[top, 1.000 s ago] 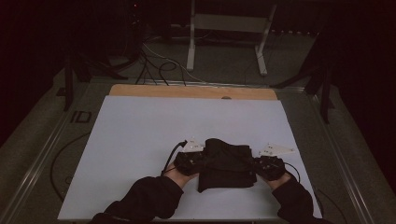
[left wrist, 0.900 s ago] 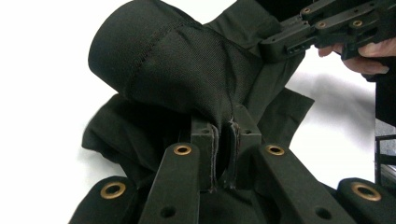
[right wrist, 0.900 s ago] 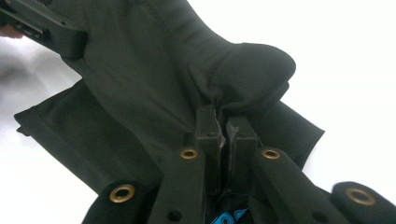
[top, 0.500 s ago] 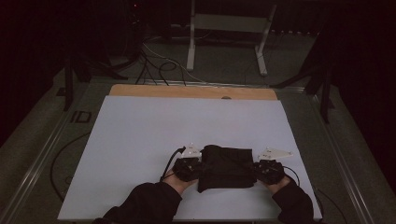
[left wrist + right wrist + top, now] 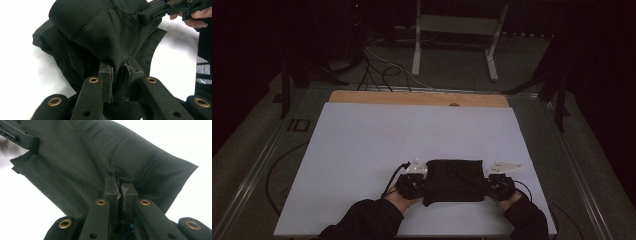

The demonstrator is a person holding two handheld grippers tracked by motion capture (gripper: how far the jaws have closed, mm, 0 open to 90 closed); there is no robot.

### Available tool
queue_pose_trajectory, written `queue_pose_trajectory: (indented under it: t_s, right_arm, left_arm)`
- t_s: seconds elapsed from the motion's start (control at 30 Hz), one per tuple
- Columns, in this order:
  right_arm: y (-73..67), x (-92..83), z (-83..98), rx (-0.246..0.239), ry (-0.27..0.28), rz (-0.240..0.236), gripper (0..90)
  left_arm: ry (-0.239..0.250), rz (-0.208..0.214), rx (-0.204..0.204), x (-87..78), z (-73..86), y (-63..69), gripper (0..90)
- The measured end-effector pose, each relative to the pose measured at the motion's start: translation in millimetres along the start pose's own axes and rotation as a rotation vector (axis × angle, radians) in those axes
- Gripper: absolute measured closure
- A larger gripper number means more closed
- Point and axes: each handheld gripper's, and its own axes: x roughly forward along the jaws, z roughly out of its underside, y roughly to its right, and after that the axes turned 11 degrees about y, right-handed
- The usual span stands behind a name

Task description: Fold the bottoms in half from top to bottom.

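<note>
Since the earlier frames we are seeing the folded black fabric garment (image 5: 454, 180) settled lower and flatter on the white table sheet (image 5: 362, 150), where a second ago a bunched part of it was standing up between our hands. It is now lying as a compact dark rectangle near the front edge of the sheet, directly between the two grippers. Our left gripper (image 5: 119, 68) is sitting against the garment's left edge, and its jaws have just been opening a little; in the left gripper view a narrow gap is showing between them, with a fold of the black cloth drooping over the tips and into that gap, so the pads are no longer pinching it tightly. Our right gripper (image 5: 120, 185) is sitting at the garment's right edge with its jaws drawn together, clamping a seam of the cloth that is puckering just above the tips. In the left gripper view the right gripper (image 5: 160, 10) is lying on the far side of the bundle, touching the fabric there.
</note>
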Motion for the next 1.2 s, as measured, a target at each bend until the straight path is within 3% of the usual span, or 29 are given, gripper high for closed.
queue_pose_trajectory:
  t_s: [0.27,0.43,0.67,0.87,0.97,1.2]
  right_arm:
    - [-1.8,1.3,5.2,0.016,-0.039,-0.008,85.8]
    - [-1.0,2.1,8.9,0.034,-0.056,-0.021,85.3]
    - [-1.2,2.7,7.6,0.034,-0.057,-0.019,82.7]
    - [0.4,-1.8,3.0,0.040,-0.040,-0.023,73.8]
    - [3.0,-8.9,-1.7,0.043,-0.013,-0.003,70.7]
    - [11.3,-19.6,-14.4,0.026,0.025,0.041,70.8]
  left_arm:
    - [-0.041,0.009,0.005,1.3,3.6,-2.7,77.4]
    - [-0.052,0.025,-0.014,2.9,7.0,-6.3,76.3]
    - [-0.055,0.031,0.009,1.9,6.3,-5.8,76.0]
    - [-0.033,0.033,0.010,-7.5,-1.1,-7.3,72.1]
    - [-0.009,0.024,0.002,-15.7,-6.2,-10.4,70.4]
    - [0.044,-0.015,-0.006,-32.6,-17.9,-19.6,67.3]
